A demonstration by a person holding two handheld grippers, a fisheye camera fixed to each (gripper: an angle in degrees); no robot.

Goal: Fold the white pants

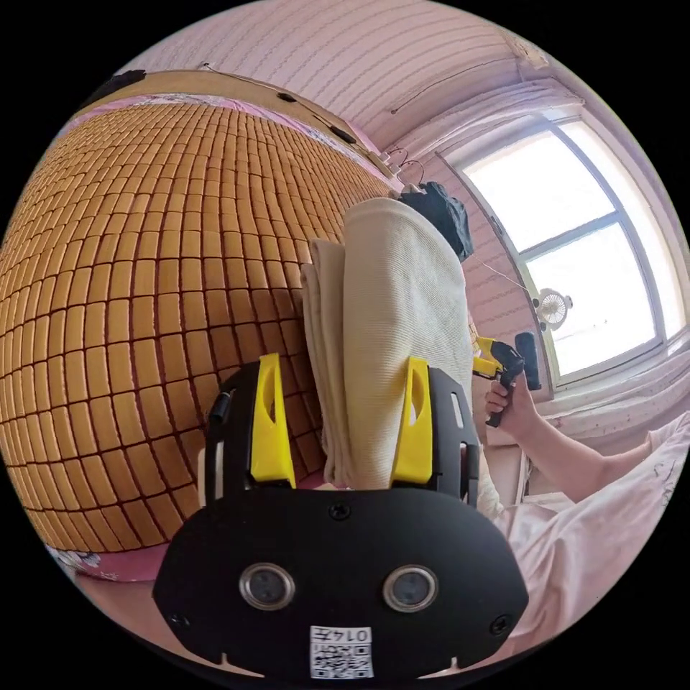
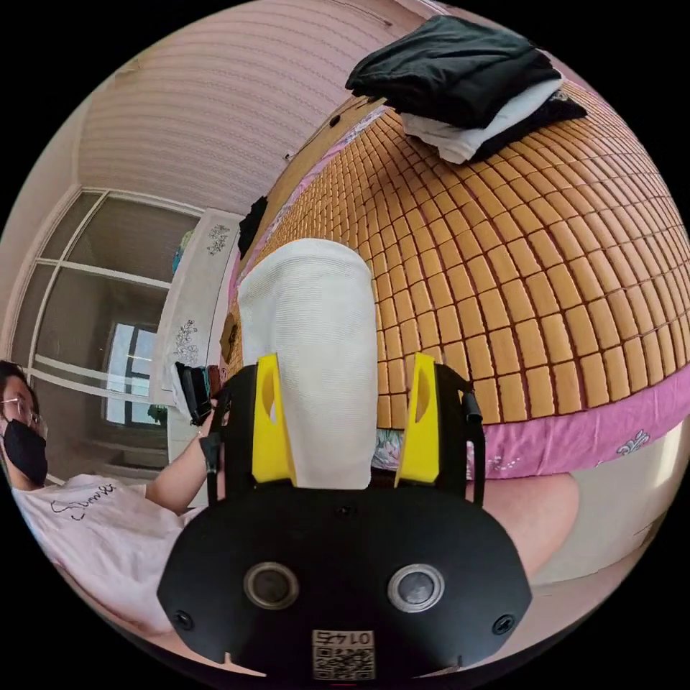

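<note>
White pants (image 1: pixel 388 323) hang between each open tool's (image 1: pixel 341 424) (image 2: pixel 345 424) jaws, ungripped.

Bed covered by a tan tiled mat (image 1: pixel 144 287) over a pink floral sheet (image 2: pixel 575 431). Pink striped wall (image 1: pixel 374 65) behind a wooden headboard (image 1: pixel 237 85). Bright window (image 1: pixel 582 244) with a small fan (image 1: pixel 553 307) on its sill. A glass-paned partition (image 2: pixel 93 287) stands beyond the bed's far edge, daylight showing through it.
</note>
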